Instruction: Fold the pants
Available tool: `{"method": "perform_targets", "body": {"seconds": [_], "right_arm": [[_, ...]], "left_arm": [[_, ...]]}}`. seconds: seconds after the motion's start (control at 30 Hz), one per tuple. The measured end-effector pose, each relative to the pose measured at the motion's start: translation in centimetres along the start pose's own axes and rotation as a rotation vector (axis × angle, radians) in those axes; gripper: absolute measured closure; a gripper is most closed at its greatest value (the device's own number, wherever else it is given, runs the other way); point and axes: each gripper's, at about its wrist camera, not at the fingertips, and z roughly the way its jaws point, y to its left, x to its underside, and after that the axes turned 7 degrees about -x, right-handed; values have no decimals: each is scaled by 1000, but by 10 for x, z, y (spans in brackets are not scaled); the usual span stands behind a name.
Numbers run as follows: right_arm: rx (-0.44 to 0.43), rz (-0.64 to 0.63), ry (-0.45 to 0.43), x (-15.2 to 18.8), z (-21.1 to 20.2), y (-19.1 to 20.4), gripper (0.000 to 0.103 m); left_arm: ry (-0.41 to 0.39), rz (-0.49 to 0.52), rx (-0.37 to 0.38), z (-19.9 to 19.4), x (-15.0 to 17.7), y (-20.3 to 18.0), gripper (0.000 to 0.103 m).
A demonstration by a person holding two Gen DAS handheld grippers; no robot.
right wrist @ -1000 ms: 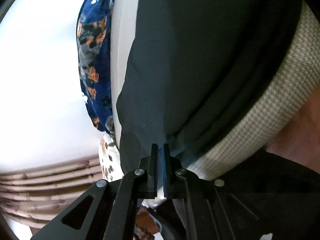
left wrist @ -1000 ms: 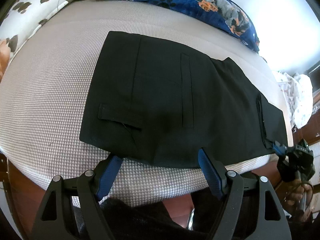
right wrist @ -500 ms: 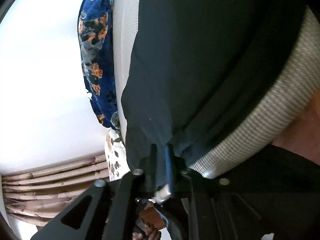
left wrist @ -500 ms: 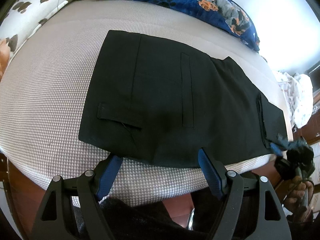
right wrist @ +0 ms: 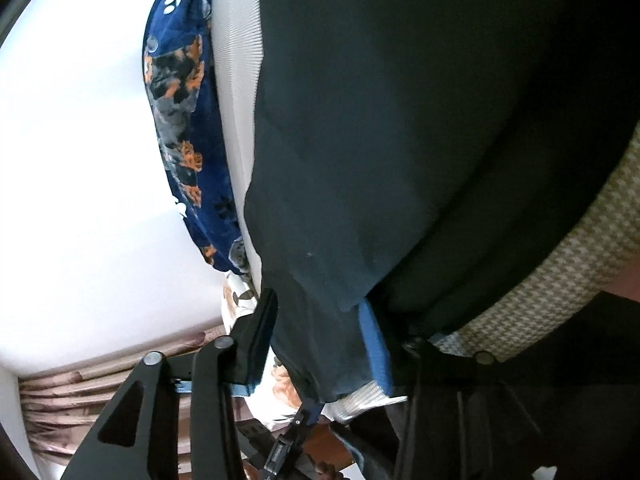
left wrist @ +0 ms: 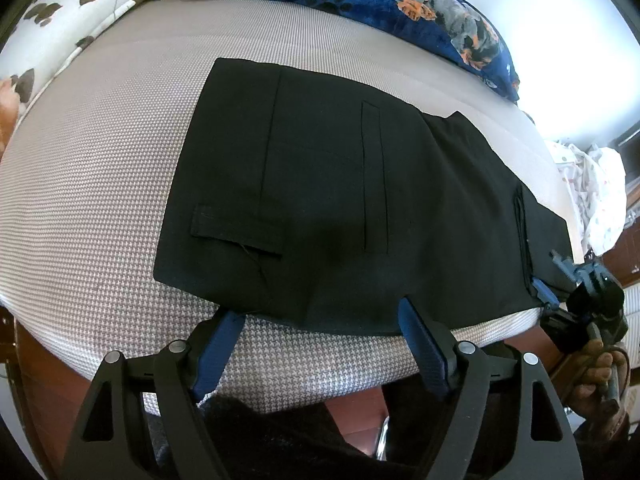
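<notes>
Houndstooth bed (left wrist: 100, 184) – black pants (left wrist: 340, 200) lengthwise, hem between closing right gripper (right wrist: 320, 336); left gripper (left wrist: 320, 340) wide

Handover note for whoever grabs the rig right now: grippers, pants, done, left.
Left gripper: open, empty, hovering at the near edge of the pants, fingers straddling the hem without pinching it.
Right gripper: jaws closing, a corner of the pants between the fingers, not clamped yet.
Pants: black, flat on the checked mattress, already folded into a compact rectangle, back pocket up; the right end sits at the mattress edge.
Done: the pants lie folded and smooth.
Left: probably close the right grip, take the near edge with the left, then make the next fold.
</notes>
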Motion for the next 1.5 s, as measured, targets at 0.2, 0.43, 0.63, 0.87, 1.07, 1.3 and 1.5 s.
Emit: {"method": "perform_targets", "body": {"seconds": [0.2, 0.43, 0.63, 0.87, 1.07, 1.3, 1.5], "right_arm": [[-1, -2, 17, -3, -1, -11, 99], [53, -123, 72, 8, -8, 4, 99], [75, -126, 75, 7, -9, -3, 99], [83, -108, 87, 4, -4, -5, 101], [51, -67, 103, 0, -5, -11, 100], [-6, -43, 149, 6, -5, -11, 68], [14, -97, 256, 31, 3, -3, 53]], "left_arm": [[6, 1, 0, 0, 0, -1, 24], [10, -6, 4, 1, 0, -1, 24], [12, 5, -2, 1, 1, -3, 24], [14, 0, 3, 1, 0, -3, 24], [4, -55, 39, -14, -9, 18, 24], [-73, -196, 127, -41, -18, 80, 24], [-44, -136, 212, -33, -21, 94, 24]]}}
